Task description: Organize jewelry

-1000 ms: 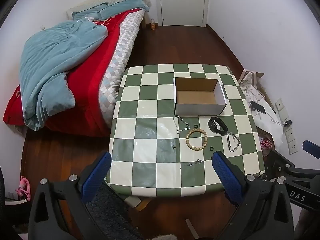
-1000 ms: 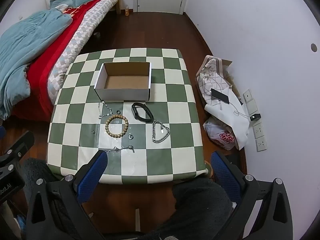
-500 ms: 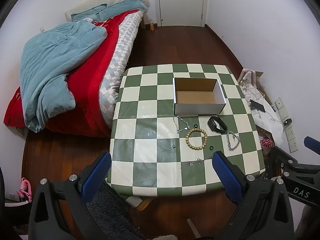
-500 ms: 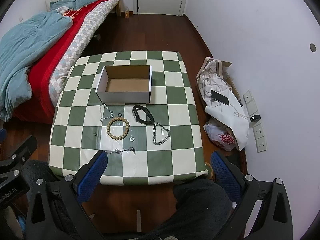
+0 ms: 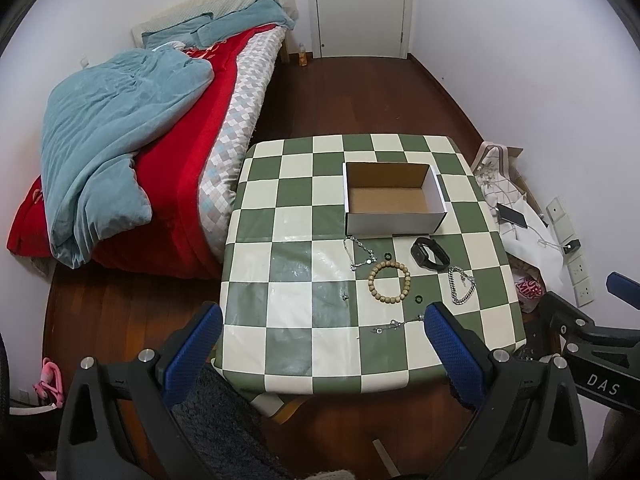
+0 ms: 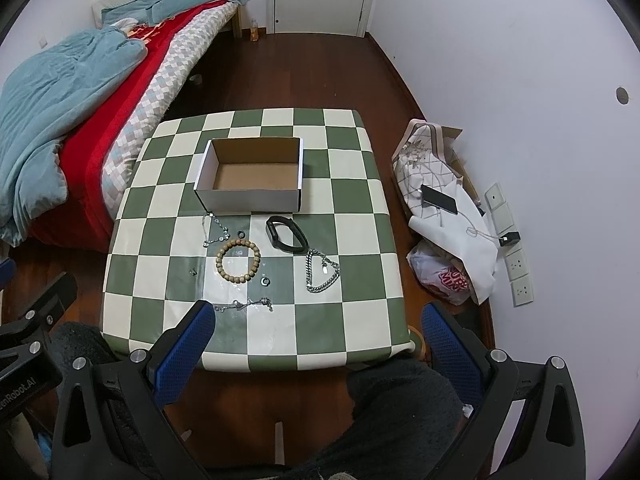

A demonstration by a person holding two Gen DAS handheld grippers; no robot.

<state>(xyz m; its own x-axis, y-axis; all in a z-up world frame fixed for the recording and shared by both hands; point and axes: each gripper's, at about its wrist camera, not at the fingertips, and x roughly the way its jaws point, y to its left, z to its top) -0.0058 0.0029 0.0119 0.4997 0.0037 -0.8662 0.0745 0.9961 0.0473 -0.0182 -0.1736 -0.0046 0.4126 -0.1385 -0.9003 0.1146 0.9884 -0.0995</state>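
An open cardboard box (image 5: 394,200) (image 6: 252,176) stands empty on the green-and-cream checkered table (image 5: 288,280) (image 6: 352,240). In front of it lie a wooden bead bracelet (image 5: 389,282) (image 6: 238,261), a black wristband (image 5: 429,253) (image 6: 287,235), a thick silver chain (image 5: 461,290) (image 6: 321,271), a thin silver chain (image 5: 359,254) (image 6: 214,230), another thin chain (image 5: 396,323) (image 6: 244,305) nearer the front, and two small dark rings (image 5: 418,299) (image 6: 265,281). My left gripper (image 5: 322,348) and right gripper (image 6: 318,344) both hover high above the table's near edge, open and holding nothing.
A bed (image 5: 168,128) with a red cover and teal blanket stands left of the table. Bags (image 6: 444,208) with a phone on top lie on the floor to the right by the wall sockets. A closed door (image 5: 360,8) is at the back. Dark clothing (image 6: 400,412) shows below.
Both grippers have tilted or drawn back a little, so the table sits slightly lower in both views. Nothing on the table has moved.
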